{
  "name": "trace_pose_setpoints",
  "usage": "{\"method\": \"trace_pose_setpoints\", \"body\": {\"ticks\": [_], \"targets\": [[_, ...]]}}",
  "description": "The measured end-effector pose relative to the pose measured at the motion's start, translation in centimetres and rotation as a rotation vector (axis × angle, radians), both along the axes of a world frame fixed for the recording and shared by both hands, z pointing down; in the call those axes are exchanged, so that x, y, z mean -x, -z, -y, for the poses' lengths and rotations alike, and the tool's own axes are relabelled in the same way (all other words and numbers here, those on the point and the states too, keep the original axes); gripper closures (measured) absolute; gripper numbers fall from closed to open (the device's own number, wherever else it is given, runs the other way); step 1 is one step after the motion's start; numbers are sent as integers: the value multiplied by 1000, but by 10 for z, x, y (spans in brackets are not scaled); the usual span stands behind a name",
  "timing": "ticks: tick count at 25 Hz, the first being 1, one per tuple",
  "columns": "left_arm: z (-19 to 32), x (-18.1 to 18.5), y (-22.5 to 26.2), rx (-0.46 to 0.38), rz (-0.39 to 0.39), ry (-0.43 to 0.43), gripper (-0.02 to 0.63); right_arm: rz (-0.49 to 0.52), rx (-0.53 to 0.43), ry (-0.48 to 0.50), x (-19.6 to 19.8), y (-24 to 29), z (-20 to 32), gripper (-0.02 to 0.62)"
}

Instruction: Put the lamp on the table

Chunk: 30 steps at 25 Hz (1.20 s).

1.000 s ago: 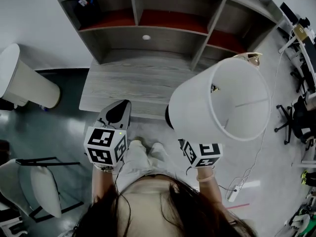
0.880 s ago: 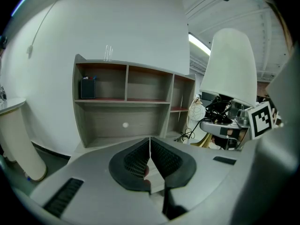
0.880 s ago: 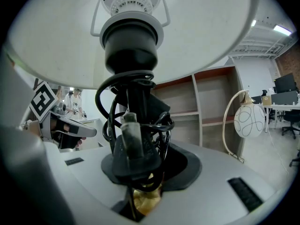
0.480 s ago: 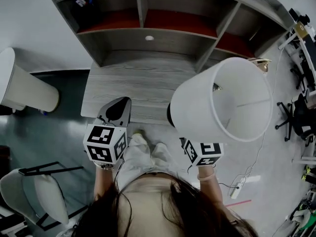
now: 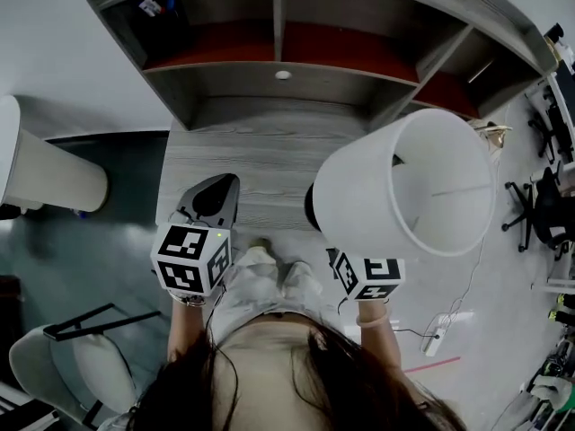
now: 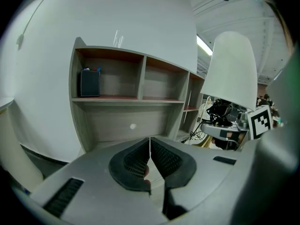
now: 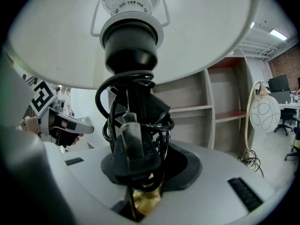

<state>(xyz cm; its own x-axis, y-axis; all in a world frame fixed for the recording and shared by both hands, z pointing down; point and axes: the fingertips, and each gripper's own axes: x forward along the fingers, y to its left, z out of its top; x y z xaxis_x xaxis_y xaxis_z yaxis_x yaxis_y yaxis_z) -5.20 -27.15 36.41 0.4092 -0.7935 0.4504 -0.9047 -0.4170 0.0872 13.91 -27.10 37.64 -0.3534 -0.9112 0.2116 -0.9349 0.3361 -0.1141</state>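
Note:
The lamp has a wide white shade (image 5: pixel 404 182) and a black stem (image 7: pixel 133 125) wound with black cord. It hangs in the air just in front of the grey wooden table's (image 5: pixel 243 155) right part. My right gripper (image 7: pixel 136 170) is shut on the stem below the shade (image 7: pixel 140 27), with a brass-coloured part (image 7: pixel 146 198) under the jaws. In the head view only its marker cube (image 5: pixel 368 277) shows; the shade hides the jaws. My left gripper (image 5: pixel 211 200) is shut and empty, its tip over the table's front edge. The left gripper view shows its closed jaws (image 6: pixel 150 161) pointing at the shelves (image 6: pixel 131 97).
A shelf unit (image 5: pixel 287 52) stands on the back of the table, with a dark box (image 5: pixel 157 7) in its left bay. A white cylinder (image 5: pixel 49 178) and a chair (image 5: pixel 72 366) are at the left. A power strip (image 5: pixel 437 339) and office chairs (image 5: pixel 539 214) are at the right.
Both grippers and the lamp have come closer to the table; the table and shelves sit nearer and larger in the head view. Neither gripper's jaws have changed.

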Motion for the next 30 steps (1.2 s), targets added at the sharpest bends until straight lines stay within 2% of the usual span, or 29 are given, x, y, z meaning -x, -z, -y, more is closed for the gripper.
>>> {"method": "trace_pose_setpoints", "body": {"ticks": [17,30], "targets": [[41,69,-16,36,36,-26,589,-14,34,-123,39,-37,42,483],[50,103,-27,52,58,-23,589,-32,39,-156,60,-63,60,484]]}}
